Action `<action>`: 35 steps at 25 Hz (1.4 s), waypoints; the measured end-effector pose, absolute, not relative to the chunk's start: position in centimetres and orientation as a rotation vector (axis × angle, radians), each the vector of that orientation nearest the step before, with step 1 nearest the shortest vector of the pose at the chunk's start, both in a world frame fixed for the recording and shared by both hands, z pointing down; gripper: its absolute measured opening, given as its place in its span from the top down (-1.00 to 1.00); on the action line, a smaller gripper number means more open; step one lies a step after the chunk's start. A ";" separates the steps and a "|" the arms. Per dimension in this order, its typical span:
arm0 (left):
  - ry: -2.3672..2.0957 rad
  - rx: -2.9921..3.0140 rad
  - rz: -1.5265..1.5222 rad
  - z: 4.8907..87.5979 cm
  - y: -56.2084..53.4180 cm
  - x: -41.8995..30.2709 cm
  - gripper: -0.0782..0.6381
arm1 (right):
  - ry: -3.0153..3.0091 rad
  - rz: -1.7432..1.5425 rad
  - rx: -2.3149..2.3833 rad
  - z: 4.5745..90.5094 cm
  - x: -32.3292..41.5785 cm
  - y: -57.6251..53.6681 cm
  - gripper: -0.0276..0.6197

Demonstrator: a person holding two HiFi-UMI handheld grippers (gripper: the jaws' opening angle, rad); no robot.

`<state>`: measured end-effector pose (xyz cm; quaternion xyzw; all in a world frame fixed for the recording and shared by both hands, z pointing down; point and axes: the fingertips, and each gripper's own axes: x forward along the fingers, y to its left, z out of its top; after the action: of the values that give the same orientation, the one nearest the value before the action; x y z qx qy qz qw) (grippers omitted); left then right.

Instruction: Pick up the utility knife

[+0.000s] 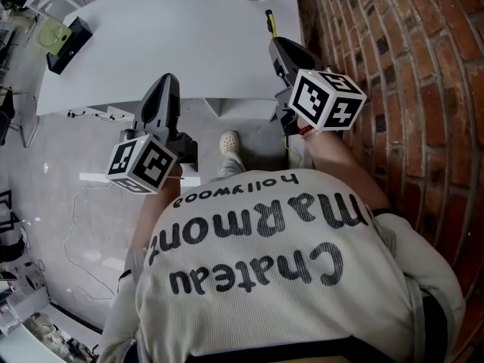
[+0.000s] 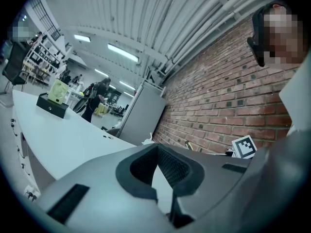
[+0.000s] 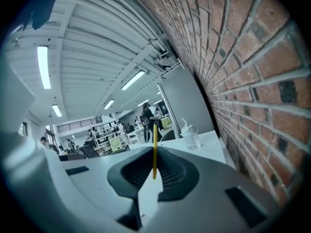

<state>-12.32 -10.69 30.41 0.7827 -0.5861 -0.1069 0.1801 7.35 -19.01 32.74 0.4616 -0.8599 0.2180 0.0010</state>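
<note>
The bench (image 1: 174, 36) is smooth, matt white, and the wall (image 1: 408, 66) is rough red brick. The left gripper (image 2: 156, 147) and right gripper (image 3: 154, 155) are matt grey plastic with dark ribbed pads (image 3: 175, 174). The utility knife (image 3: 154, 142) looks like smooth yellow plastic. The shirt (image 1: 287, 293) is ribbed cloth.

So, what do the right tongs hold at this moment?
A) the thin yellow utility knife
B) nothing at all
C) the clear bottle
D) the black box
A: in the right gripper view the yellow utility knife stands pinched between the pads of the right tongs, and in the head view its tip sticks out ahead of them, over the table.
</note>
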 end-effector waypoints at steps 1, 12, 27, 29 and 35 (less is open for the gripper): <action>-1.658 2.211 -0.303 30.4 -10.6 -12.3 0.78 | -2.723 0.673 1.453 32.4 7.3 -18.9 0.83; -1.726 2.204 -0.323 30.3 -9.4 -12.9 0.78 | -2.825 0.470 1.444 31.1 6.9 -17.4 0.82; -1.752 2.183 -0.346 30.2 -8.1 -13.8 0.78 | -2.818 0.423 1.411 31.0 6.0 -16.3 0.82; -1.756 2.178 -0.349 30.3 -8.1 -14.0 0.78 | -2.817 0.420 1.408 31.1 5.9 -16.3 0.82; -1.746 2.180 -0.351 30.7 -8.9 -13.9 0.78 | -2.801 0.428 1.414 31.7 6.0 -17.0 0.82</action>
<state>-13.88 -8.89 30.66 0.7640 -0.6121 -0.1230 0.1626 6.04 -17.02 31.68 0.4465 -0.8844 0.1352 -0.0127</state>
